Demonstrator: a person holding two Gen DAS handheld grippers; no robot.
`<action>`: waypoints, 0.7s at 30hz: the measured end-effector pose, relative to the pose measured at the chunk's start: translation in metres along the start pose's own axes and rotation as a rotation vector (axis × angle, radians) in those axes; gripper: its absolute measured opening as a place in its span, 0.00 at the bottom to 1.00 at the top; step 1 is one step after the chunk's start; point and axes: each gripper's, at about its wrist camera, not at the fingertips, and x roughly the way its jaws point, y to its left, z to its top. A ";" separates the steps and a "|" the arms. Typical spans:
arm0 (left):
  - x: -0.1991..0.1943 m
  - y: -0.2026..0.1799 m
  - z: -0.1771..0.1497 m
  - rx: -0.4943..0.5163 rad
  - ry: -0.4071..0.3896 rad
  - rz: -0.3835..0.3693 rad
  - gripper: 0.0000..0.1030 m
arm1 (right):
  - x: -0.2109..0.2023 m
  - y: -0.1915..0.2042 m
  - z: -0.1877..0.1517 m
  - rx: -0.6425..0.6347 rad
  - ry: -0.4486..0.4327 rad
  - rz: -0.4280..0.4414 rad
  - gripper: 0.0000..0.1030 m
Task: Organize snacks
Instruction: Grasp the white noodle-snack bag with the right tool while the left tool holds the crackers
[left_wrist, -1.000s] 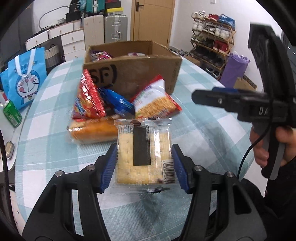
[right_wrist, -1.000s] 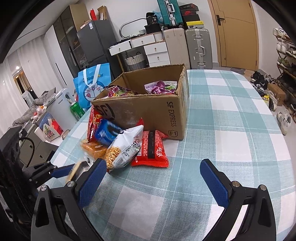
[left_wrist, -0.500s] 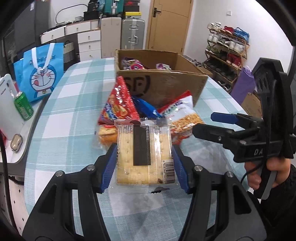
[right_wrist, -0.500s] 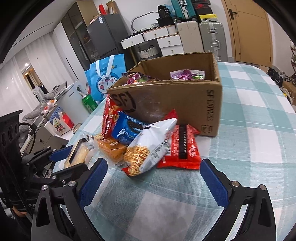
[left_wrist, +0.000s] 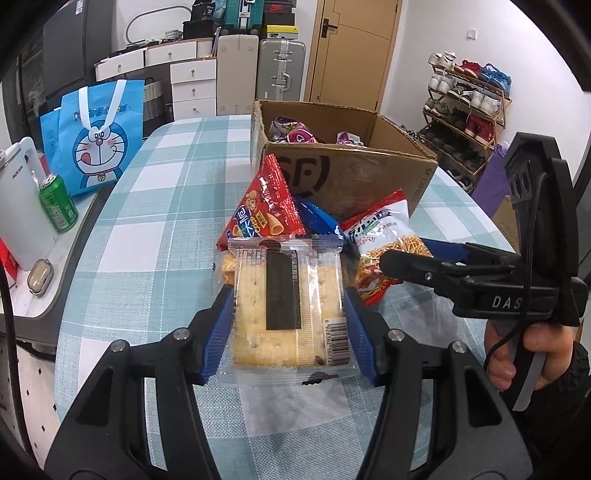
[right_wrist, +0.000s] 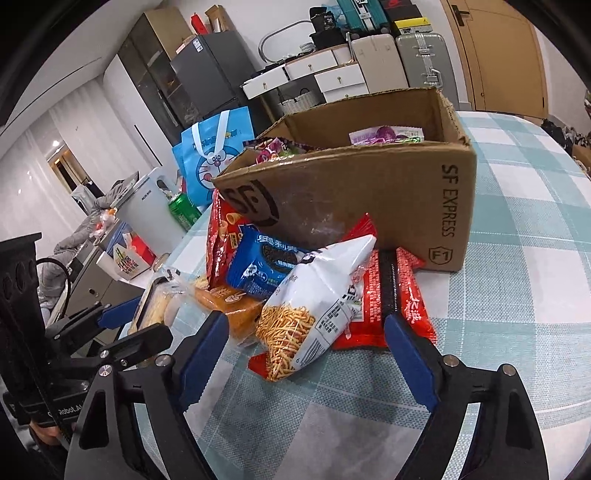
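Observation:
My left gripper (left_wrist: 288, 295) is shut on a clear packet of crackers (left_wrist: 288, 306) and holds it above the table in front of the snack pile. The pile leans on an open cardboard box (right_wrist: 369, 192) with several snacks inside. It holds a red triangular bag (left_wrist: 266, 206), a blue cookie pack (right_wrist: 262, 266), an orange bread pack (right_wrist: 229, 306), a red packet (right_wrist: 391, 295) and a white noodle-snack bag (right_wrist: 314, 302). My right gripper (right_wrist: 304, 319) is closing with the white bag between its fingers; the pads stand clear of it.
The checked tablecloth (right_wrist: 517, 295) spreads to the right of the box. Off the table's left edge stand a blue cartoon bag (left_wrist: 99, 140), a green can (left_wrist: 59, 206) and a white appliance (left_wrist: 18, 206). A shoe rack (left_wrist: 469, 110) lines the far right wall.
My right gripper has come forward and down onto the pile, and its jaws have narrowed around the white bag. The left gripper has shifted sideways with the crackers still in it.

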 end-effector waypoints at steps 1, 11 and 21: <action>0.000 0.001 0.000 -0.002 0.000 0.000 0.53 | 0.001 0.001 0.000 0.001 0.001 0.005 0.82; 0.002 0.001 -0.001 -0.007 0.004 0.003 0.53 | 0.012 -0.008 -0.001 0.057 0.004 0.041 0.76; 0.003 0.000 -0.002 -0.007 0.005 0.003 0.54 | 0.017 -0.008 -0.002 0.094 -0.001 0.086 0.76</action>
